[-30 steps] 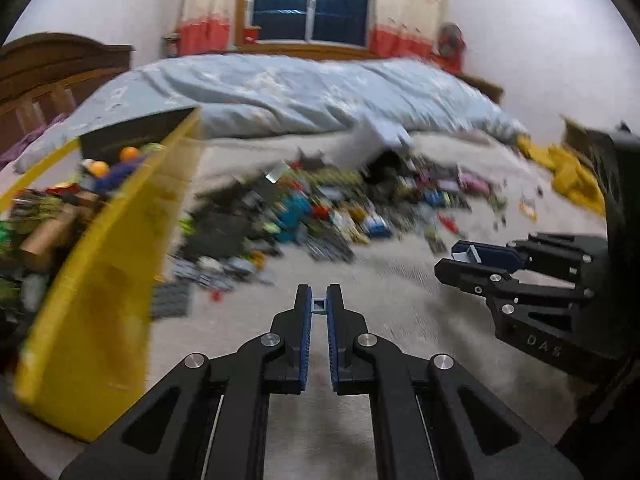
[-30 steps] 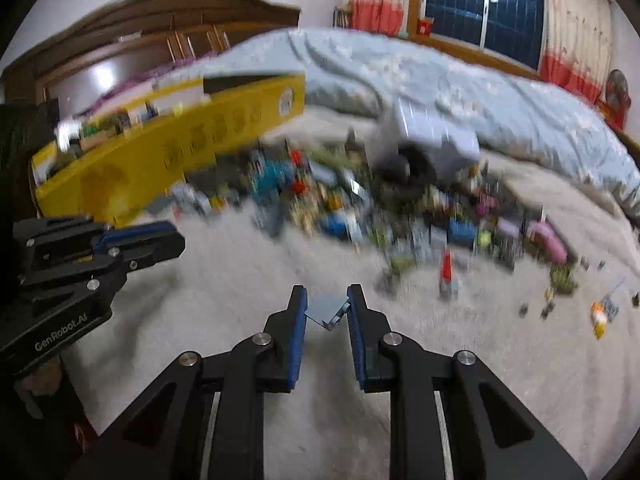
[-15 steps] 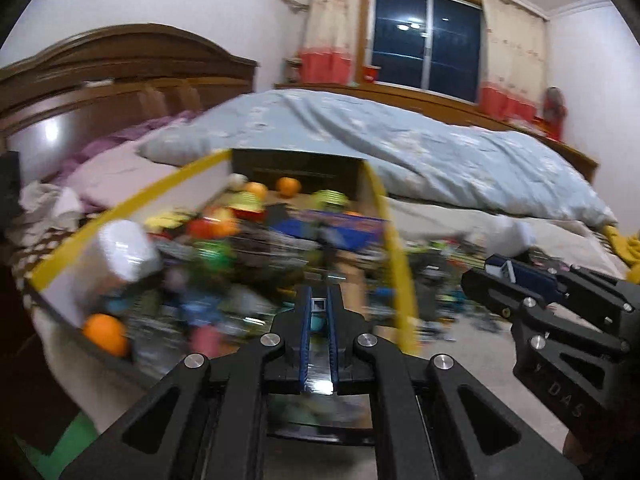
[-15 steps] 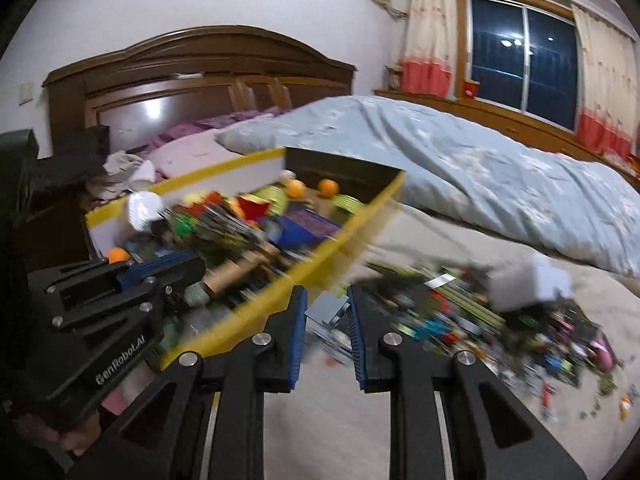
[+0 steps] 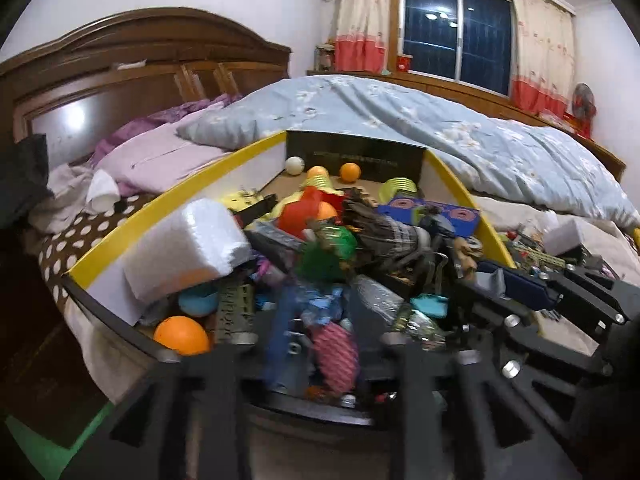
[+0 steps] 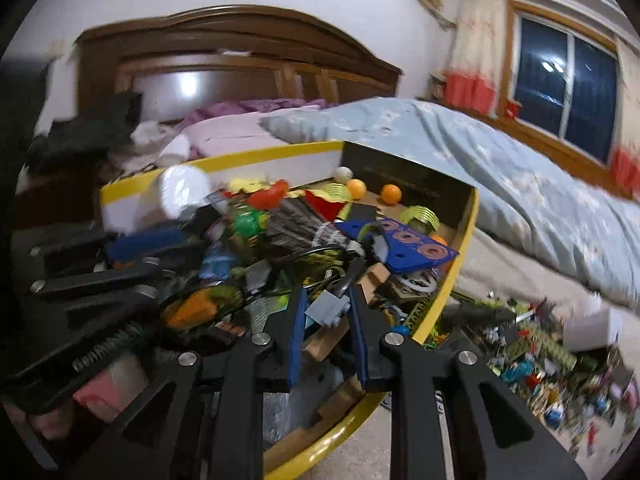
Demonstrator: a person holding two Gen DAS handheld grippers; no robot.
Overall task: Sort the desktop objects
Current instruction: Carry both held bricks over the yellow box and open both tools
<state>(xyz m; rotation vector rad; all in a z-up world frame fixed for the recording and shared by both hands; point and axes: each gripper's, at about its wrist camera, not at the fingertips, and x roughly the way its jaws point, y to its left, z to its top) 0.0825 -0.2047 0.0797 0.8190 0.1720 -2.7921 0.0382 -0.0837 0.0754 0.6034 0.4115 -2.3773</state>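
Grey brick (image 6: 326, 309) is pinched between the right gripper (image 6: 327, 312) fingers, tilted, held over the near end of the yellow-rimmed box (image 6: 460, 264). Blue pads touch it on both sides.

Same brick shows in the left wrist view as a grey piece (image 5: 491, 282) at the tip of the right gripper (image 5: 504, 286), which comes in from the right of the left gripper's fingers, over the box's right wall (image 5: 486, 226).

Left gripper (image 5: 320, 344): heavily motion-blurred, fingers smeared over the box contents. Can't tell if they're released or clenched, or whether anything sits between them. In the right wrist view it sits left of the right fingers (image 6: 132, 256), blurred there too.

Under and ahead of both sets of fingers, the box is packed:
- white foam block (image 5: 188, 248) ahead-left of the left fingers
- orange ball (image 5: 182, 334) just left of them, at the near wall
- green spiky ball (image 5: 326, 250) straight ahead
- blue plate with round holes (image 6: 404, 244) ahead-right of the right fingers
- two orange balls (image 6: 391, 193) and a white ball (image 6: 343, 174) at the far wall

Right of the right fingers, outside the box, loose bricks (image 6: 540, 352) are scattered on the beige bed cover, probably small building parts; blurred. Light blue quilt (image 6: 500, 168) and wooden headboard (image 6: 240, 64) lie beyond.
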